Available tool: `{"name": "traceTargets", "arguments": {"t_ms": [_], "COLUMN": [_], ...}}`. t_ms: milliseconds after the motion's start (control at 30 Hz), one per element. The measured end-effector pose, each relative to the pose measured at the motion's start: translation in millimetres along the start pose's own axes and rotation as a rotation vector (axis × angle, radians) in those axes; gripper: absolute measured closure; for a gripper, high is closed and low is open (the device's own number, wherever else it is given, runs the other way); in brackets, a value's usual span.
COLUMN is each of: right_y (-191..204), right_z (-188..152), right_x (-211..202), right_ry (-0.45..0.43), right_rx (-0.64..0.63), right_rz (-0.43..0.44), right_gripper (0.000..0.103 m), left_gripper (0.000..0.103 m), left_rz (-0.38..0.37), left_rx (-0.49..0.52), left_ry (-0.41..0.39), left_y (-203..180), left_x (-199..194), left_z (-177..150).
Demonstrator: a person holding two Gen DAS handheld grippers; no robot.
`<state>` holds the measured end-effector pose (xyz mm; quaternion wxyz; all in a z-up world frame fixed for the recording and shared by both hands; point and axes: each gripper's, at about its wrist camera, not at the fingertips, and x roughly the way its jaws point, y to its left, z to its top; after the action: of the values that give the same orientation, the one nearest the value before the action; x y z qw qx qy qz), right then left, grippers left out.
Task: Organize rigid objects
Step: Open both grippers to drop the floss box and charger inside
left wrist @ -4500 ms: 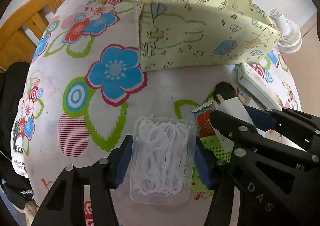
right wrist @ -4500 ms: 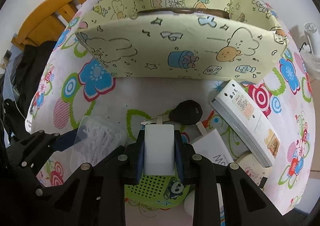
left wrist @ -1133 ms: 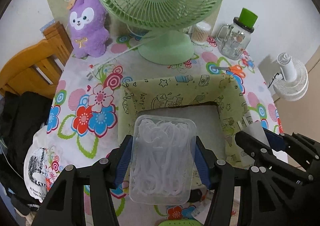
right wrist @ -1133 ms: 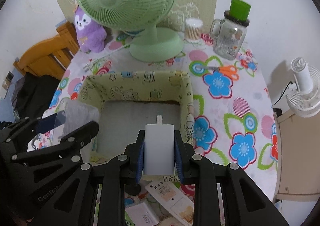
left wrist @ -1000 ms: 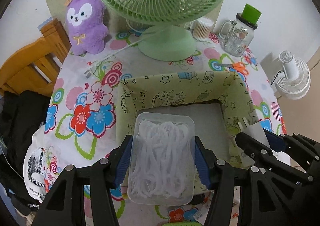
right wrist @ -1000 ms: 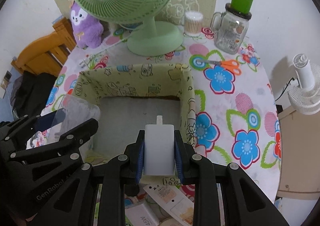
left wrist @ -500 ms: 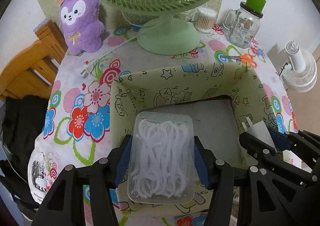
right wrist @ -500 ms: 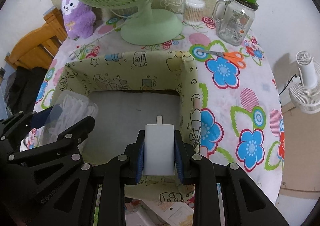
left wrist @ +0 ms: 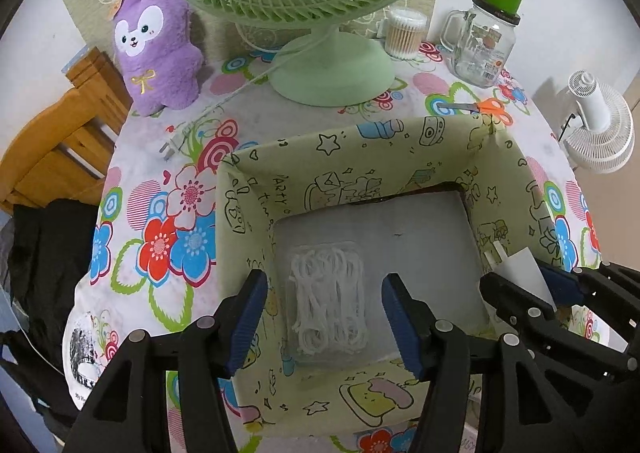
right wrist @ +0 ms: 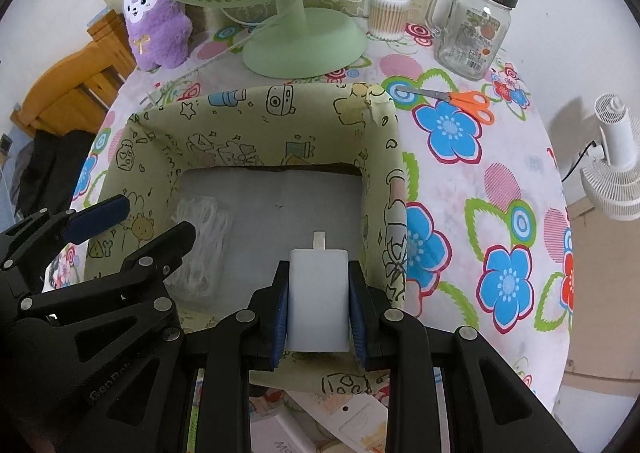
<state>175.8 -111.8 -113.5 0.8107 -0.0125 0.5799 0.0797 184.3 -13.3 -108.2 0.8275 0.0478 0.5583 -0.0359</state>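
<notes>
A yellow-green cartoon-print fabric box (left wrist: 360,157) stands open on the flowered table. A clear plastic case of white floss picks (left wrist: 326,299) lies on the box's grey floor at its left side (right wrist: 202,249). My left gripper (left wrist: 324,319) hovers above it, its jaws opening, the blue pads apart from the case. My right gripper (right wrist: 318,303) is shut on a white charger plug (right wrist: 318,301) and holds it over the right side of the box. The right gripper and plug (left wrist: 520,273) also show at the right edge of the left wrist view.
Behind the box stand a green desk fan (right wrist: 304,37), a purple plush toy (left wrist: 156,49), a cotton-swab tub (right wrist: 388,13) and a glass jar with a green lid (right wrist: 472,25). Orange scissors (right wrist: 460,99) lie at the right. White devices (right wrist: 352,421) lie in front of the box.
The left jaws have spread and the floss case has dropped from between them onto the box floor. Both grippers have come a little closer to the box. The right still grips the plug.
</notes>
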Motion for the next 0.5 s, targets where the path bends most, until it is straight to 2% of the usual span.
{"name": "traceTargets", "arguments": {"t_ms": [300,500], "right_y": [0.4,-2.5], "right_z": [-4.7,-13.7], "right_x": [-11.4,-20.5], "right_ry": [-0.006,-0.015], "right_rx": [-0.001,0.008], "right_rz": [0.001,-0.003], "right_gripper": [0.072,0.064], "left_gripper": [0.035,0.033], "left_rz": [-0.028,-0.03], "left_rx": [-0.025,-0.019], "left_ry": [0.0,-0.008], "left_y": [6.0,5.6], "left_x": [-12.5,-22.9], "left_z": [-4.8,-12.8]}}
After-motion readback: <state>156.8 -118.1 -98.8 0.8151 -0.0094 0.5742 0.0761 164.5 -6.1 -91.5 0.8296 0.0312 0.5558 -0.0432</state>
